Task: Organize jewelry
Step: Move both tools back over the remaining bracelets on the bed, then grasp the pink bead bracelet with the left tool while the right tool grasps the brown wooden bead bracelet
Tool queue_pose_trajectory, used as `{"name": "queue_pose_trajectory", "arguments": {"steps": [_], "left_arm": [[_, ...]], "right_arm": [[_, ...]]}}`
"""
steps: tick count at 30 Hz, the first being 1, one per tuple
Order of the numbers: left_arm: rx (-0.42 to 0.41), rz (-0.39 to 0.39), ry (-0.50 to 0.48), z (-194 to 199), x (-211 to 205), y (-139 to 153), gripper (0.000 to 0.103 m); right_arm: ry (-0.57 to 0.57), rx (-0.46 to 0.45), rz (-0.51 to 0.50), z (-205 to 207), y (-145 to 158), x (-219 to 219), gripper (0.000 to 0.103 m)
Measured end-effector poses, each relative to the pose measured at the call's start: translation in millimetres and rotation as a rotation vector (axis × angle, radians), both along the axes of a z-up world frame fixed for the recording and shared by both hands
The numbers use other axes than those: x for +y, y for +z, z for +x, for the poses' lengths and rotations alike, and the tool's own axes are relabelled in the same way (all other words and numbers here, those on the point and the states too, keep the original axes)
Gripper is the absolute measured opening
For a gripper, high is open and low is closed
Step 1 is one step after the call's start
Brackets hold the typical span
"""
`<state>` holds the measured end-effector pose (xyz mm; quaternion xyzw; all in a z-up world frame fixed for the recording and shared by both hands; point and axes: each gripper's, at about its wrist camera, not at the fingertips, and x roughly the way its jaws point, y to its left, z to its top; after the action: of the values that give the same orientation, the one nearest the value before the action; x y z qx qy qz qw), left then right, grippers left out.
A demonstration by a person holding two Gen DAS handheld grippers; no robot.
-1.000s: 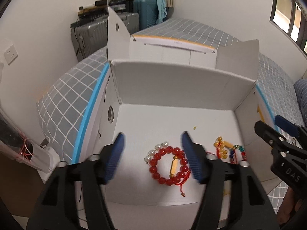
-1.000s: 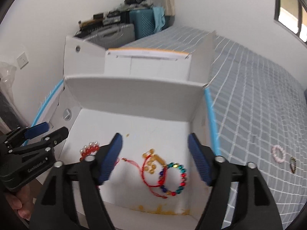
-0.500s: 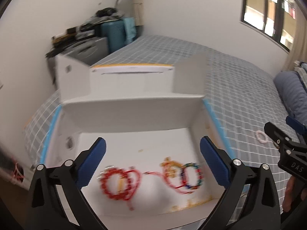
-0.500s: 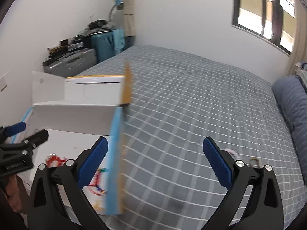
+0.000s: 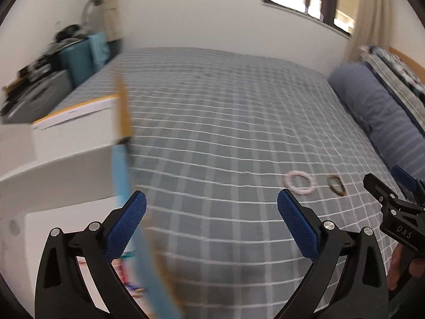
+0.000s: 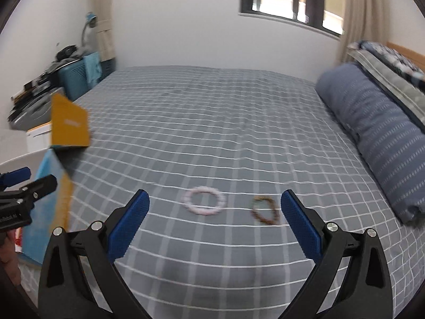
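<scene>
We hold both grippers low over the bed [image 6: 212, 122], whose grey checked cover runs wide and bare ahead of us. Its open stretch is bounded on the left by the white cardboard box [image 5: 66, 143] with its blue and orange side flap [image 5: 120, 170], and on the right by the long blue bolster pillow [image 6: 377, 138] lying along the bed's edge. At the far left corner stand suitcases [image 6: 71, 79], blurred.

Two bracelets lie loose on the cover, side by side but apart. The pink bracelet [image 6: 204, 201] is a round ring lying flat, so it has no long axis to speak of. The brown bracelet [image 6: 265, 210], just to its right, is squashed into a narrow loop whose long axis runs from near us away and slightly leftward. Inside the box, low in the left wrist view, we see a few coloured beads [image 5: 130, 273] behind the flap; we cannot count those pieces.

Our right gripper [image 6: 214, 223] has its fingers [image 6: 301, 228] spread wide, holding nothing; the pink bracelet sits between the fingertips' lines and the brown one just inside the right fingertip, both farther off on the cover. Our left gripper [image 5: 212, 226] is likewise spread wide and empty, straddling the box's right wall, with both bracelets off to its right.
</scene>
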<state>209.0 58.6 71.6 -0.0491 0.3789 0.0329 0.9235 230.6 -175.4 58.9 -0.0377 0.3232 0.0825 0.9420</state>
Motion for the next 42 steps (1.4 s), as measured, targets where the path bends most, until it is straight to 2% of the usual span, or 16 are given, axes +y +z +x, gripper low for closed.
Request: {"name": "queue_pose_trajectory", "arguments": {"steps": [5,9,13,17,21,25,30,35,37,38,41,42], "left_arm": [[0.006,0.002,-0.091,41.1,-56.9,-26.1,0.097],[0.026,0.002,-0.126,75.8,-85.6,-53.3,0.097],[0.047,-0.007,-0.134,103.7,-102.6,-77.7,0.097],[0.049,0.033,-0.136,126.3,-113.2,-102.7,0.097],[0.078,0.013,-0.136,140.8,-111.7,-125.3,0.097],[0.096,0.026,-0.148,147.5,-114.7,-141.8,0.097],[0.124,0.001,-0.151,154.1,-111.2,-151.4,0.097],[0.127,0.027,-0.15,155.0,-113.1,-153.5,0.095],[0.125,0.033,-0.145,154.5,-113.0,-152.4,0.09],[0.125,0.033,-0.14,154.1,-112.3,-152.5,0.087],[0.116,0.027,-0.126,152.3,-108.7,-150.8,0.071],[0.113,0.025,-0.124,151.7,-107.7,-150.1,0.062]], "right_arm": [[-0.034,0.015,0.035,20.5,-30.1,-45.0,0.095],[-0.068,0.042,0.051,43.0,-61.1,-70.6,0.095],[-0.087,0.081,0.032,67.8,-87.0,-78.8,0.092],[-0.085,0.105,0.019,84.1,-109.3,-79.4,0.089],[-0.075,0.115,0.005,94.4,-127.7,-75.3,0.087],[-0.073,0.139,0.003,102.2,-141.0,-71.6,0.079],[-0.054,0.154,-0.001,104.7,-148.9,-66.9,0.068],[-0.038,0.161,0.013,105.1,-151.6,-65.3,0.05],[-0.033,0.16,0.017,104.3,-152.3,-65.0,0.04],[-0.031,0.159,0.016,104.2,-152.6,-64.7,0.038],[-0.028,0.155,0.014,103.6,-152.3,-63.9,0.025],[-0.027,0.152,0.012,102.9,-152.3,-63.3,0.019]]}}
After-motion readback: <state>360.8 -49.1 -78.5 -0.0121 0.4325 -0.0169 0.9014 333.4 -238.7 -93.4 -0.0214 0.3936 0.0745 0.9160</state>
